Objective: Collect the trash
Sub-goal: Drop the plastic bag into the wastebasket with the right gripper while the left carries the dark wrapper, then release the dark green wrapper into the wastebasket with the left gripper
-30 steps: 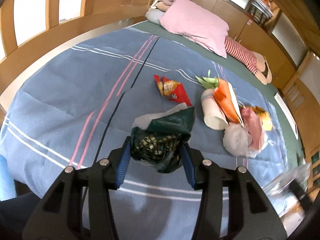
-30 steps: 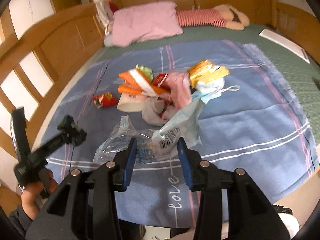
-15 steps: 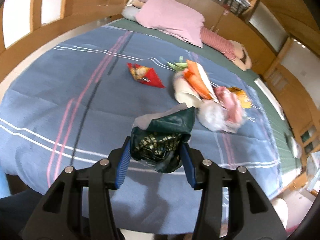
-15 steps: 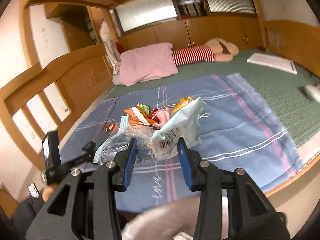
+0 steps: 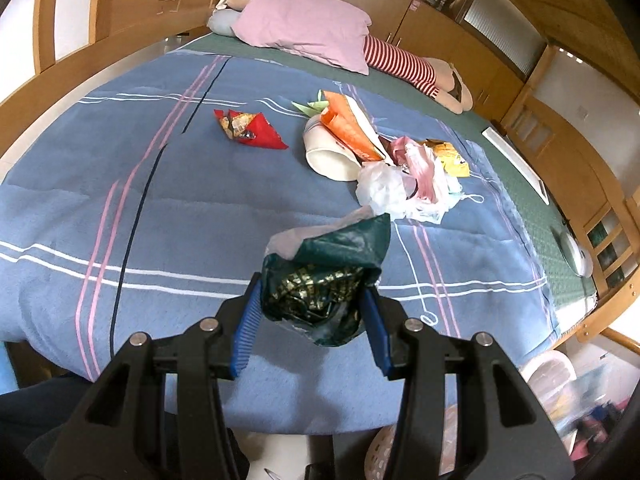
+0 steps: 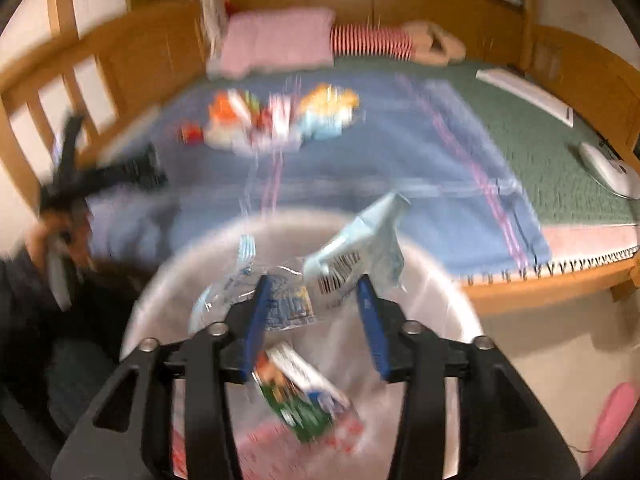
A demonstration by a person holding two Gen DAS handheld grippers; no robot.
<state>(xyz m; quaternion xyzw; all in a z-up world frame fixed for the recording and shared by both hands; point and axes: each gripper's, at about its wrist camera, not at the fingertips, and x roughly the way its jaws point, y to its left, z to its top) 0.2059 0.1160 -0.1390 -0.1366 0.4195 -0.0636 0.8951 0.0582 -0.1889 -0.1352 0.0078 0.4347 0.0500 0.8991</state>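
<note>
My left gripper (image 5: 312,302) is shut on a crumpled dark green wrapper (image 5: 326,276) and holds it above the near edge of the blue blanket (image 5: 168,200). A red wrapper (image 5: 250,130) lies alone on the blanket. A pile of trash (image 5: 380,160) with a white cup, orange packet and plastic bags lies further right. My right gripper (image 6: 314,294) is shut on a clear and light blue plastic wrapper (image 6: 320,276), held over a white bin (image 6: 440,280) lined with a bag. A green packet (image 6: 304,400) lies inside. This view is blurred.
The bed has wooden rails (image 5: 100,60) around it, a pink pillow (image 5: 308,24) and a striped doll (image 5: 408,64) at the far end. The bin's rim also shows in the left wrist view (image 5: 548,368) at the lower right. A pink object (image 6: 612,416) lies on the floor.
My right gripper has swung with its wrapper from over the blanket to above the white bin beside the bed. My left gripper has pulled back toward the bed's near edge, still holding the green wrapper.
</note>
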